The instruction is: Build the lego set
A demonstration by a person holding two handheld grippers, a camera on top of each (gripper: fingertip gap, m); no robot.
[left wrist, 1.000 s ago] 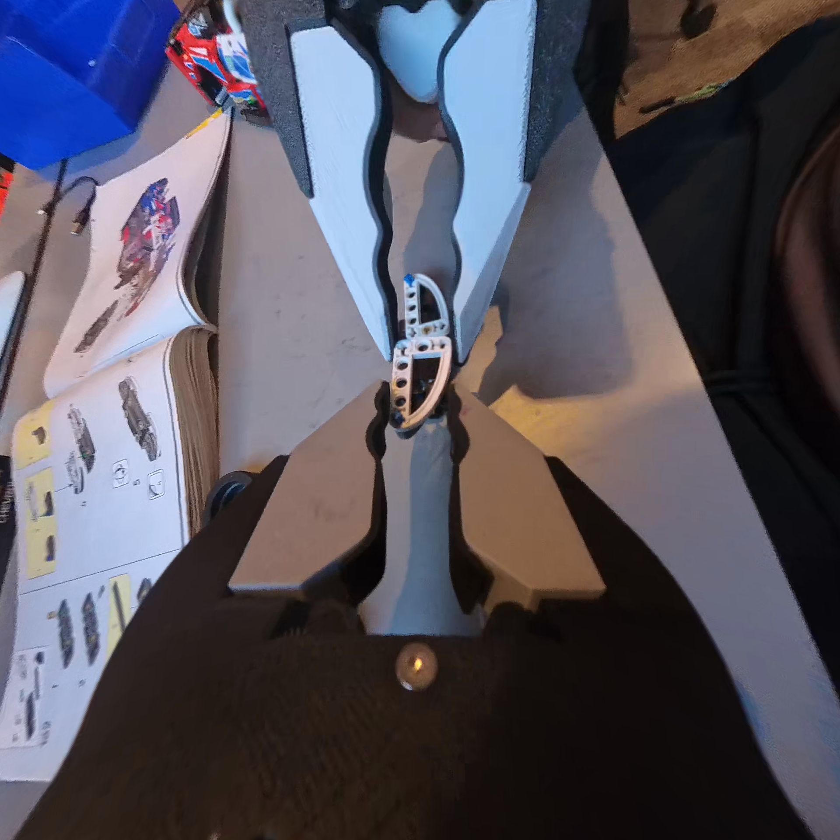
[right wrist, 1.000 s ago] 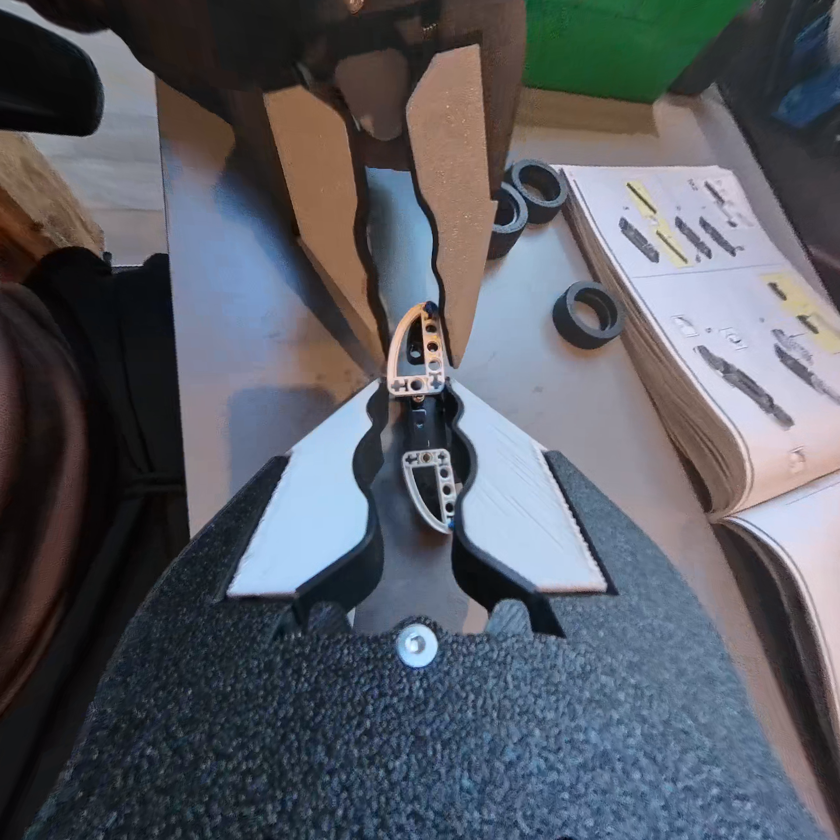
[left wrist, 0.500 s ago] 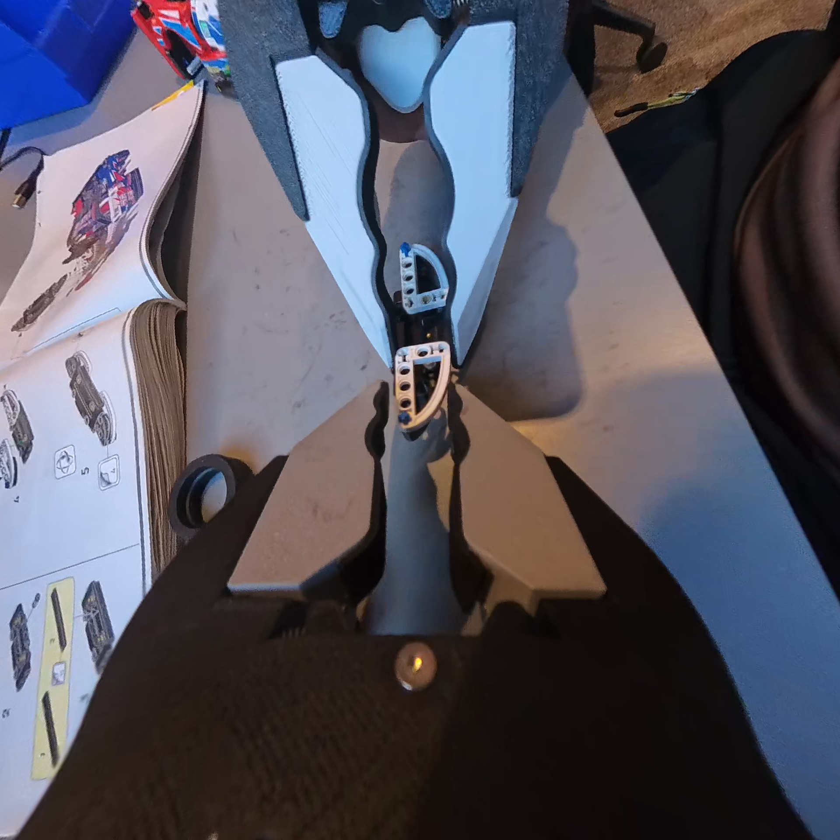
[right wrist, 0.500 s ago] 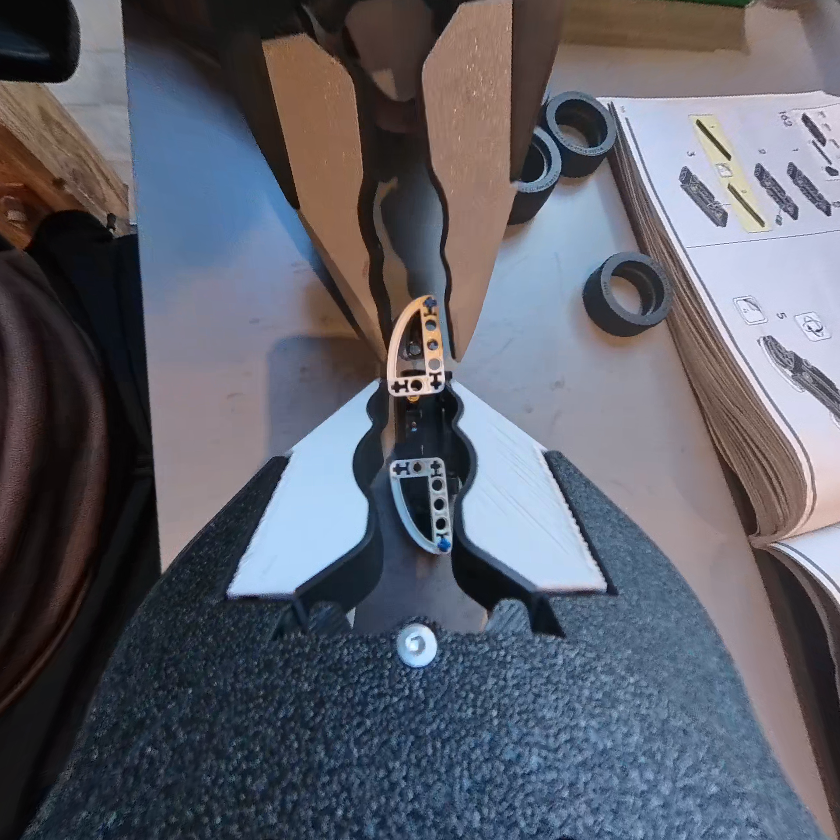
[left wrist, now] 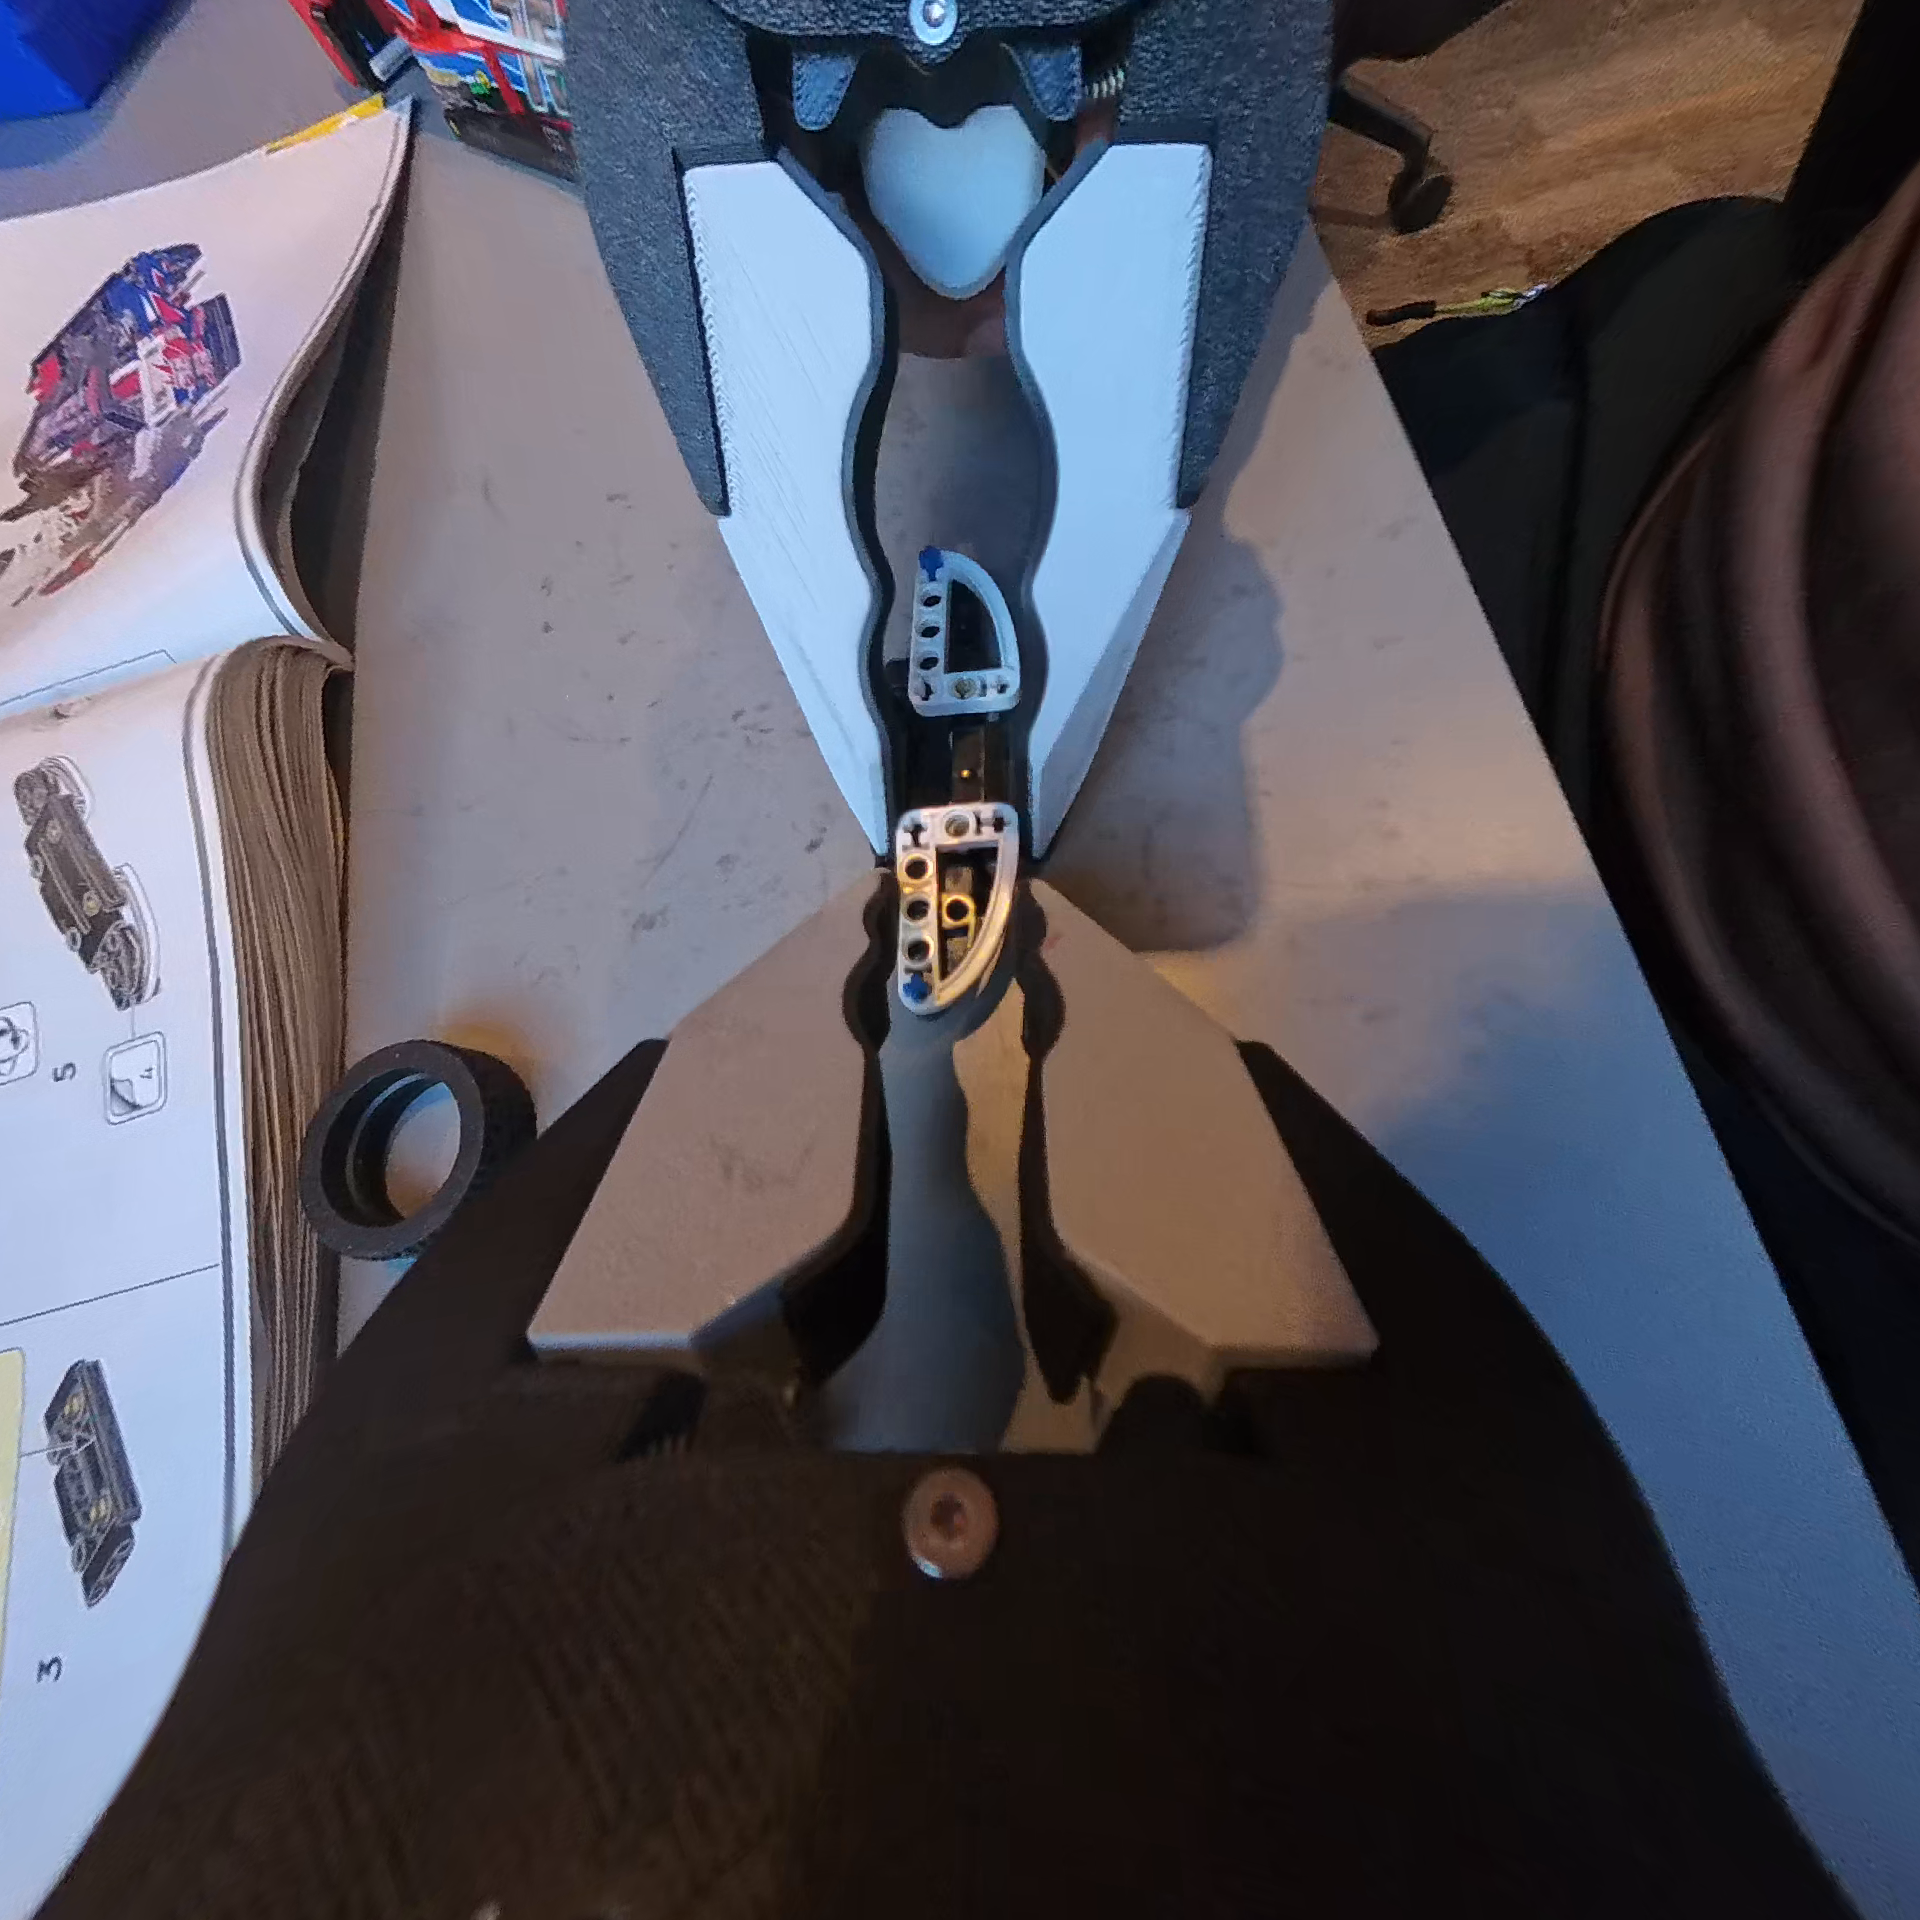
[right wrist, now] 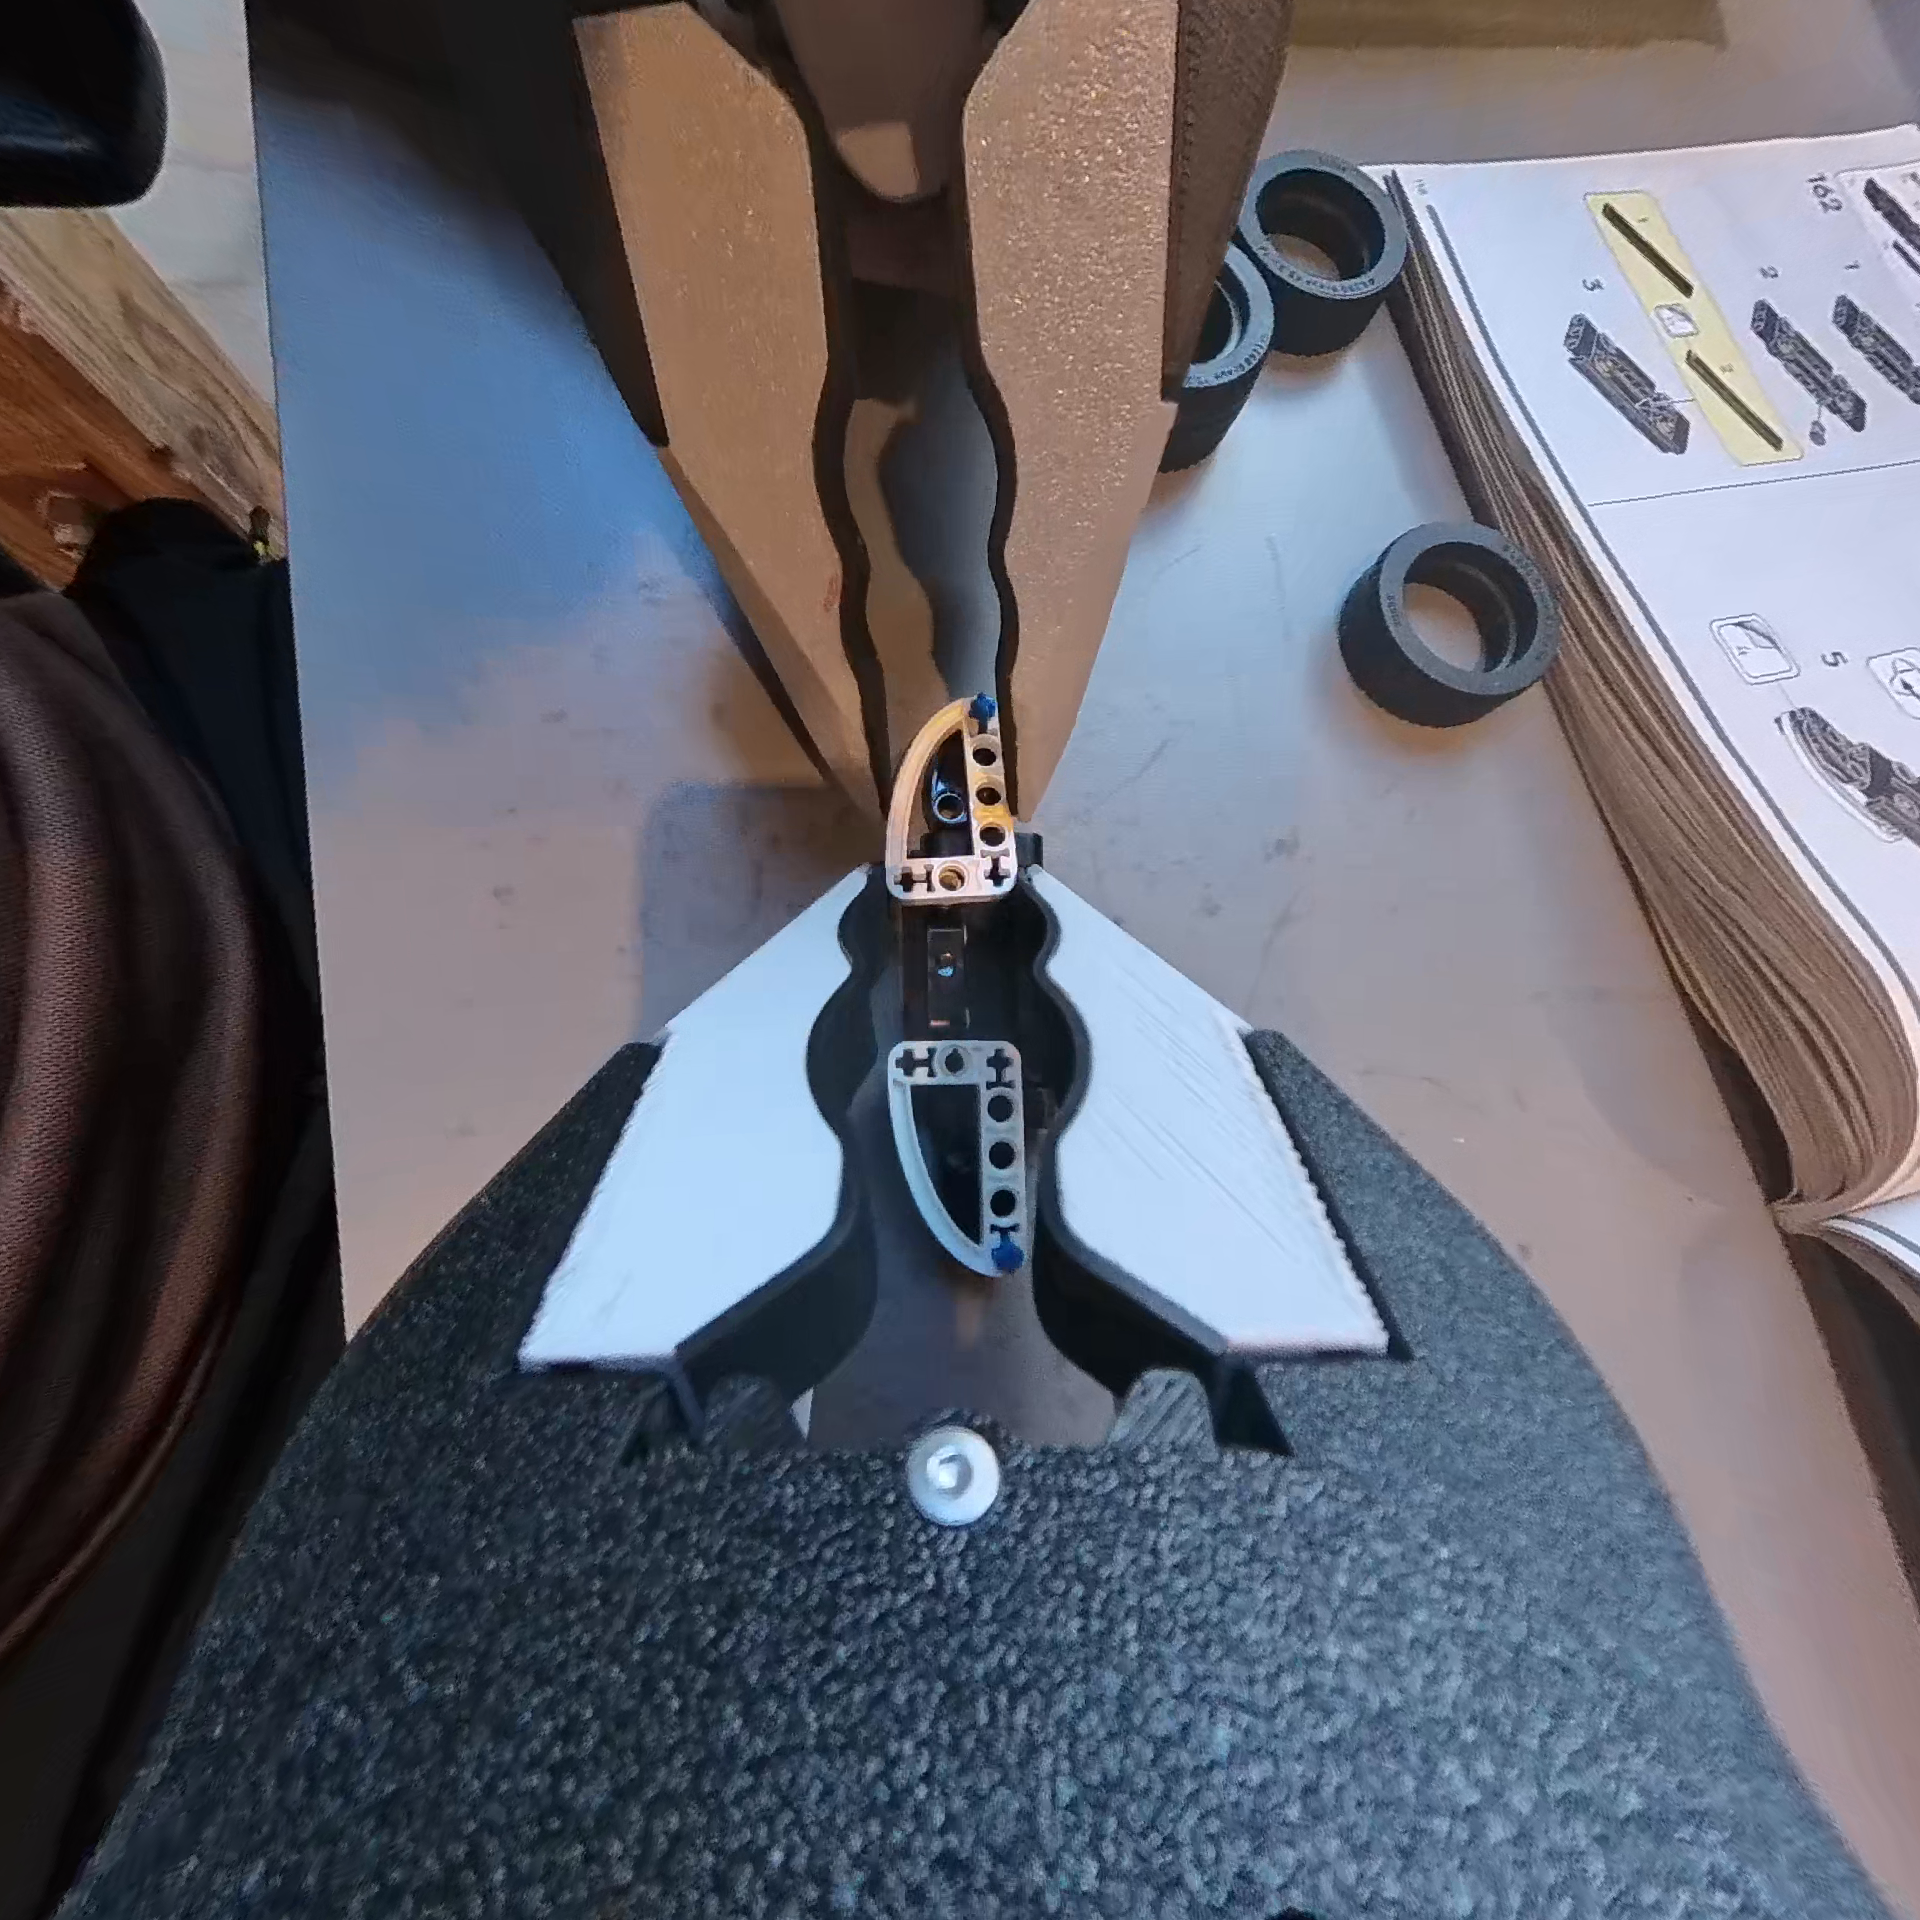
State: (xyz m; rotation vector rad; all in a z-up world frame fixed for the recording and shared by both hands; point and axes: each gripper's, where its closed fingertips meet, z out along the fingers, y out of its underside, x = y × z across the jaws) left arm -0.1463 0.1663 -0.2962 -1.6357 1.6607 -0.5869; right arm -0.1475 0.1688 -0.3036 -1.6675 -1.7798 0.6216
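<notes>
Grey table [left wrist: 582, 727] sits under the left gripper [left wrist: 956, 904], scuffed and speckled. Blue bin [left wrist: 42, 52] is far ahead-left of it. Ahead-right, past the table edge: brown floor [left wrist: 1610, 125] with a black castor leg [left wrist: 1392, 156]. Brown garment [left wrist: 1787, 779] hard right. Left of the right gripper [right wrist: 954, 883]: rough wooden board [right wrist: 114, 395], off the table.

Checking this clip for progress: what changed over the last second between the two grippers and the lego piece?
The two white curved panels have drawn apart: overlapping a second ago, the near panel and the far panel now show a black middle section between them. The instruction booklet and a black tyre have slid in the view, so the pair shifted over the table. Left gripper and right gripper remain shut on the assembly's ends.
</notes>
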